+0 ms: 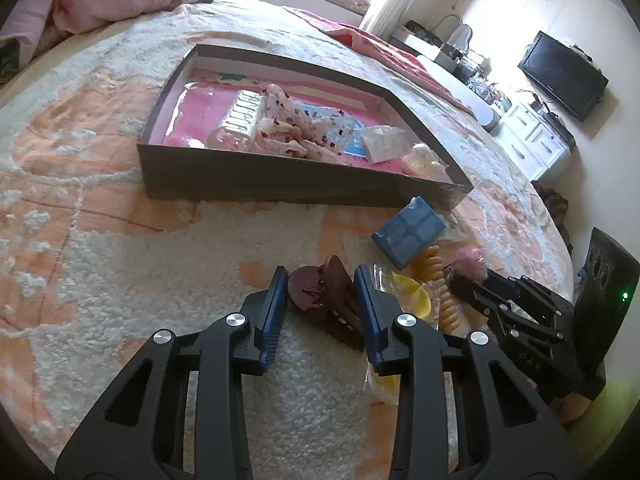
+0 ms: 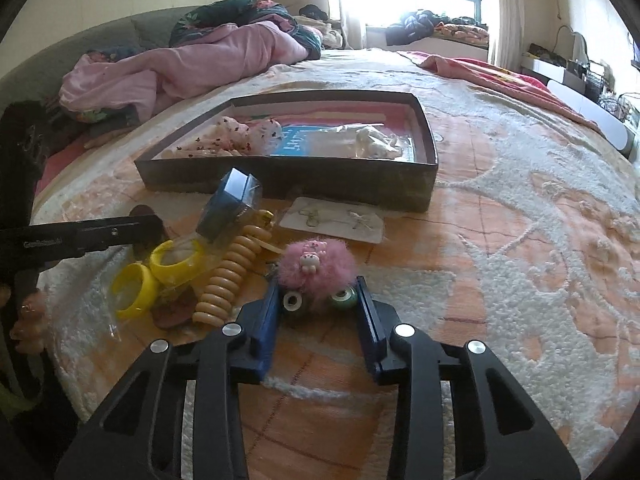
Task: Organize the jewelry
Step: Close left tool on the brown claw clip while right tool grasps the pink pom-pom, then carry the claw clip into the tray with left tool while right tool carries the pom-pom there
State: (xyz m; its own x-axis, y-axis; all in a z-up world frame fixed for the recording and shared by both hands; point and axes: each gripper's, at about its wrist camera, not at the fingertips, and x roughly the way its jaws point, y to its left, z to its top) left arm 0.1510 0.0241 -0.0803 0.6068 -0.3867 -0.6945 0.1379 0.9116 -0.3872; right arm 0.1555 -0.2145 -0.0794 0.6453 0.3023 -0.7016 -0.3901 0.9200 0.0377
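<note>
A dark shallow box (image 1: 280, 184) (image 2: 288, 178) lies on the bed with floral scrunchies (image 1: 288, 128), a clear comb and bagged items inside. My left gripper (image 1: 322, 300) is open, its jaws on either side of a brown hair claw (image 1: 324, 296). My right gripper (image 2: 318, 304) is open around a pink fluffy charm (image 2: 316, 266) with green beads (image 2: 344, 298). Beside them lie yellow bangles (image 2: 152, 280), a tan coil hair tie (image 2: 232, 276), a blue case (image 1: 408, 236) (image 2: 232, 204) and a necklace card (image 2: 332, 220).
A pink quilt (image 2: 180, 64) is bunched at the head of the bed. The patterned blanket (image 2: 520, 240) stretches right. A TV (image 1: 564, 76) and white cabinets stand beyond the bed's right edge.
</note>
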